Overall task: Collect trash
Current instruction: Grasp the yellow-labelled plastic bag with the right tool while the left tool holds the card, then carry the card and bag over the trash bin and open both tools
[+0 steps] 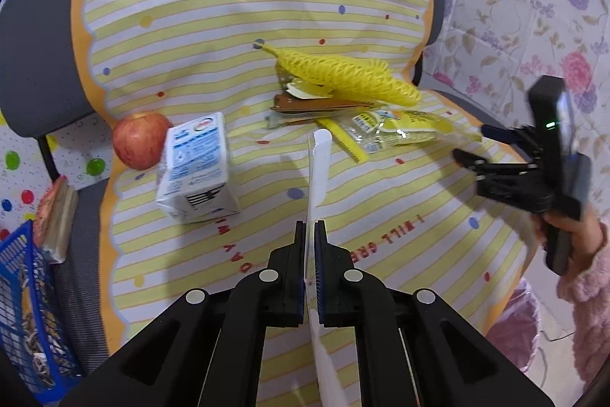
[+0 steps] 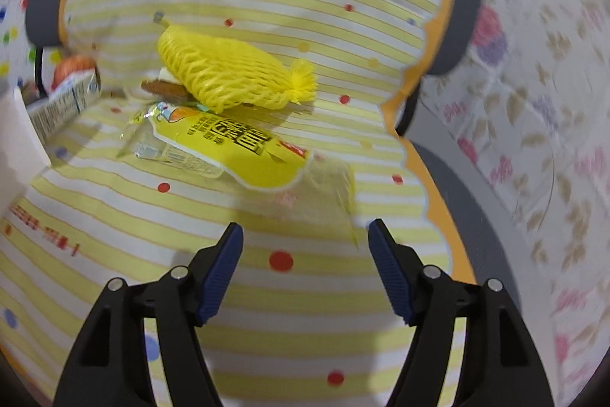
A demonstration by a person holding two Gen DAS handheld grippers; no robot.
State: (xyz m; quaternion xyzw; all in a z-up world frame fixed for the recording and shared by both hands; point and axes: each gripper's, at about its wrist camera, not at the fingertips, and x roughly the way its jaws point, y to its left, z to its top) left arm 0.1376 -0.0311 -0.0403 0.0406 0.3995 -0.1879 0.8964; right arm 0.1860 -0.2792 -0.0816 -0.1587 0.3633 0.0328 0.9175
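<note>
Trash lies on a yellow-striped cloth [image 1: 190, 6]: a yellow foam net [image 1: 343, 75] [image 2: 225, 79] on top of a brown card piece [image 1: 305, 103], and a yellow snack wrapper [image 1: 411, 130] [image 2: 236, 147] in front of them. My left gripper [image 1: 309, 224] is shut on a white paper strip [image 1: 319, 163], which sticks out forward past the fingertips. My right gripper [image 2: 305, 227] [image 1: 471, 143] stands open just short of the wrapper's clear end [image 2: 328, 185], with nothing between its fingers.
A white-and-blue milk carton [image 1: 198, 170] [image 2: 61, 105] and a red apple [image 1: 139, 140] sit at the left of the cloth. A blue basket [image 1: 23, 311] stands at lower left. A pink-lined bin [image 1: 514, 323] is at lower right, below a pink sleeve [image 1: 591, 292].
</note>
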